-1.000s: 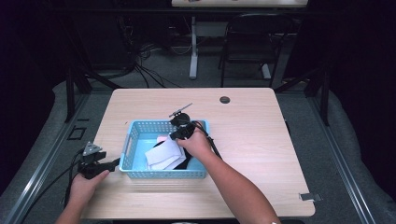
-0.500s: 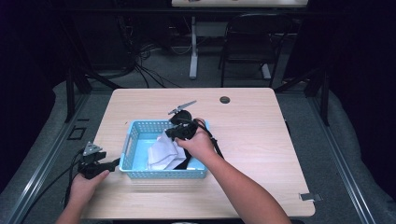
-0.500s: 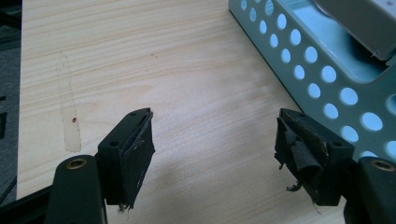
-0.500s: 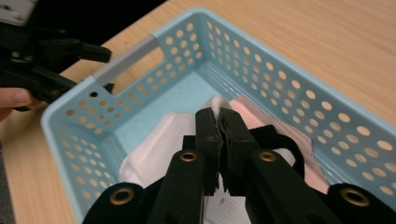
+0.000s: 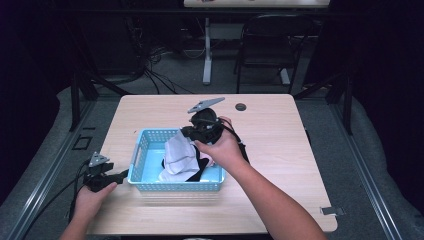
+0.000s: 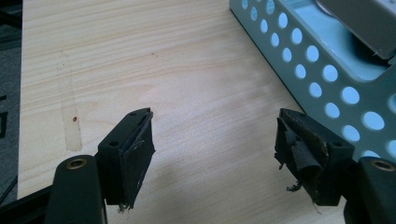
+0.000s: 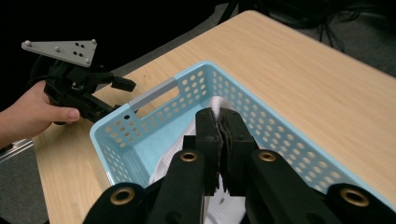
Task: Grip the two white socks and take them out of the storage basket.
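Cloth [image 5: 181, 152] pinched in your right tool [image 7: 219, 122] – lifts clear of basket [image 5: 142, 145]; left tool [image 6: 212, 140] released on worktop [image 5: 280, 145], beside the basket.

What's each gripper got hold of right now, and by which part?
The right gripper is shut on the white cloth, pinching its top edge above the blue basket. The left gripper is open over the table, holding nothing.

white cloth [image 5: 181, 152], hanging into blue basket [image 5: 140, 150]
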Action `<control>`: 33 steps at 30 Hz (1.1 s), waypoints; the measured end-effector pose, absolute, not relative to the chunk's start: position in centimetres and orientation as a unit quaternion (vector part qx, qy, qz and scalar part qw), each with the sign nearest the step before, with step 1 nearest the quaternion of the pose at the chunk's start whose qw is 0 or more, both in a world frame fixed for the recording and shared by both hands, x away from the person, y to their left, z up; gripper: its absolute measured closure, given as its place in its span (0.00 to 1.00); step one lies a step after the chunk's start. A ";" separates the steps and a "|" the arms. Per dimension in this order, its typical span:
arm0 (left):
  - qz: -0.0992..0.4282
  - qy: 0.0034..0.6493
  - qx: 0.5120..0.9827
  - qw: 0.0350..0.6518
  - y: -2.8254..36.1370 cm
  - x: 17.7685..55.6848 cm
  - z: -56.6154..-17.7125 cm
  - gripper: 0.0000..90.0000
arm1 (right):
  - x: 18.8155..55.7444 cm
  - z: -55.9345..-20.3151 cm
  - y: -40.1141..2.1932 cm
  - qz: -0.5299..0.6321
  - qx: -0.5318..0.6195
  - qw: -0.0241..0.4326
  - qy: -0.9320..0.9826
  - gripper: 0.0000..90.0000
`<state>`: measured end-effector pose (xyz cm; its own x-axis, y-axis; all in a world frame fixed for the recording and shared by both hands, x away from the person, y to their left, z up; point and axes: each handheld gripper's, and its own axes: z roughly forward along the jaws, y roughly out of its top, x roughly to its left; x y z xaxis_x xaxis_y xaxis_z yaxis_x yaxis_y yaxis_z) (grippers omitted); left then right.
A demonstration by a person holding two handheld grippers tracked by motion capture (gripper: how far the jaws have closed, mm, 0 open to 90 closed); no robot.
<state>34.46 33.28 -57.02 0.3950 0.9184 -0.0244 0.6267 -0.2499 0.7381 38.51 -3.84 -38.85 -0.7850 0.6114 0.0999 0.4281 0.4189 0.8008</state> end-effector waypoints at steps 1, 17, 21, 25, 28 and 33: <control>0.212 0.507 0.762 0.342 33.3 34.5 -57.0 0.31 | 38.3 -38.4 -4.2 0.442 0.311 0.109 0.834 0.97; 0.213 0.508 0.762 0.339 33.2 34.5 -57.1 0.31 | 35.4 -34.2 -12.5 0.446 0.340 0.171 0.810 0.97; 0.212 0.508 0.763 0.338 33.3 34.5 -57.1 0.31 | 34.6 -34.0 -13.7 0.443 0.344 0.180 0.808 0.97; 0.214 0.508 0.763 0.338 33.2 34.5 -57.1 0.31 | 33.8 -34.2 -15.2 0.441 0.353 0.191 0.803 0.97; 0.214 0.508 0.763 0.337 33.2 34.5 -57.1 0.31 | 33.5 -34.7 -16.4 0.439 0.366 0.192 0.798 0.97; 0.214 0.508 0.764 0.335 33.2 34.5 -57.2 0.31 | 33.3 -36.5 -17.9 0.434 0.389 0.185 0.791 0.97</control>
<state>34.47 33.21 -57.15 0.3925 0.9196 -0.0140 0.6329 -0.2590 0.7296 33.28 -17.85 -36.51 -0.6290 0.7761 0.0446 0.4542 0.3203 0.8313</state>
